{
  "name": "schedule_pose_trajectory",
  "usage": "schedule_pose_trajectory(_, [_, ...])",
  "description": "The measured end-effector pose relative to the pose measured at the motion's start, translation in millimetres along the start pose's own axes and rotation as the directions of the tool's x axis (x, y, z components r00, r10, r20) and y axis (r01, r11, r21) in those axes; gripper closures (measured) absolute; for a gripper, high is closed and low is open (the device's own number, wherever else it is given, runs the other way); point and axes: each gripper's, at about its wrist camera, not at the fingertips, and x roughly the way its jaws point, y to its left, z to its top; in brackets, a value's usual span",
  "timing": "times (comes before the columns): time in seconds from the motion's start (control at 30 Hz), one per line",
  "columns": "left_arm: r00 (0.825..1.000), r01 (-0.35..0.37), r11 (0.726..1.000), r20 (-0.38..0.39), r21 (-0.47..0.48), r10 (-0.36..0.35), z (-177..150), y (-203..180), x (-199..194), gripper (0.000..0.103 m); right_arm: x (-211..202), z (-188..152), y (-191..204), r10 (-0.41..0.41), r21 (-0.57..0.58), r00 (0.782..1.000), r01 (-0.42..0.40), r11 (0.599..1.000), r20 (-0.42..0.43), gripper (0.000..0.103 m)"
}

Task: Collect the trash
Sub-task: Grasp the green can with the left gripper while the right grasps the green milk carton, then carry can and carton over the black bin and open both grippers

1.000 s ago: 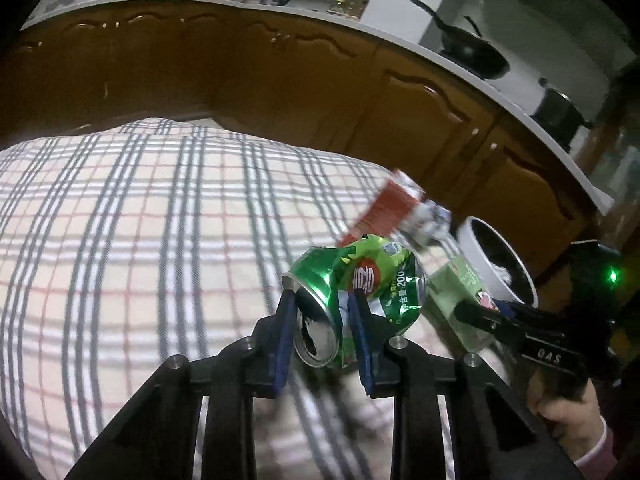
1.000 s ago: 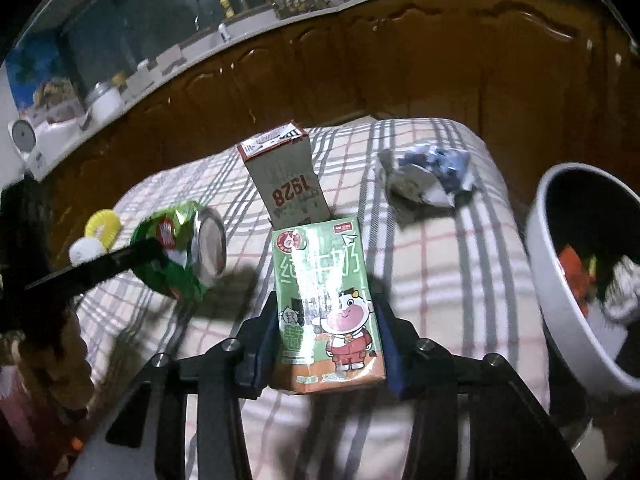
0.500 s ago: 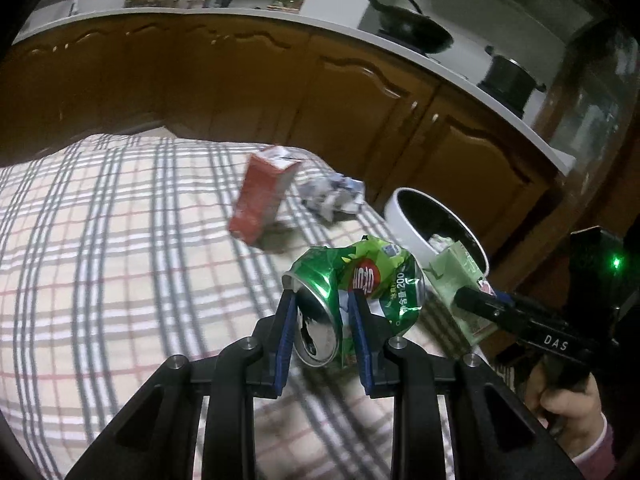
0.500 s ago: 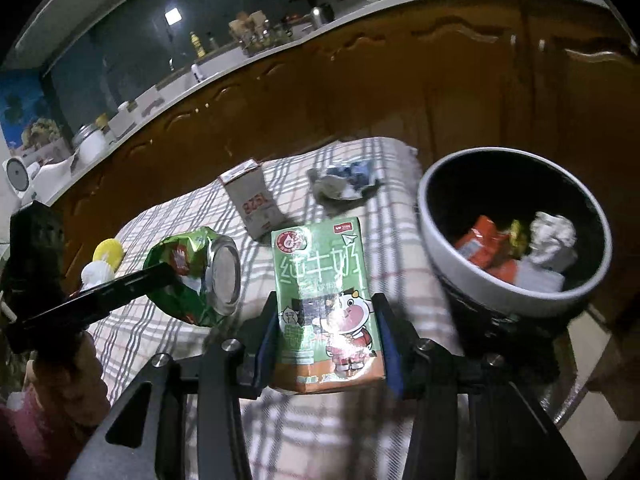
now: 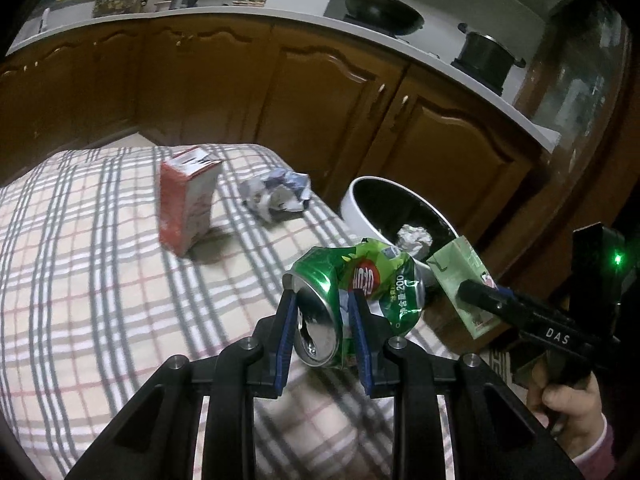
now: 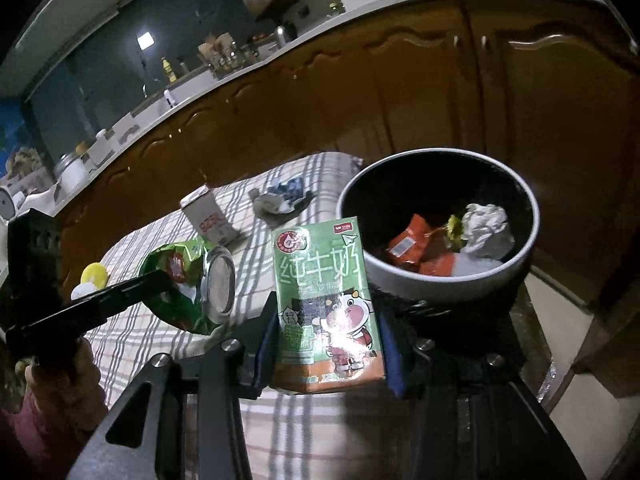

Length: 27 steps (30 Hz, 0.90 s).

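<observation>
Right hand-held gripper (image 6: 326, 354) is clamped on the upright green milk carton (image 6: 324, 300), low centre of its view; the trash bin (image 6: 528, 240) lies just beyond, upper right, nearer this hand. Left hand-held gripper (image 5: 322, 344) grips the crushed green can (image 5: 352, 296), bin (image 5: 352, 204) ahead to the right. A red carton (image 5: 186, 204) and crumpled paper (image 5: 278, 194) sit on the checked surface (image 5: 80, 260).
</observation>
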Motion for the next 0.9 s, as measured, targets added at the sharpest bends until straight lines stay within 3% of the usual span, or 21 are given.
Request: schedule_pose_trajectory(0.9, [1.000, 0.028, 0.998, -0.010, 0.054, -0.027, 57.2, -51.1, 88.0, 0.079, -2.4, 34.9, -66.7, -0.085, 0.079, 0.995, 0.082, 0.994, 0.043, 0.058])
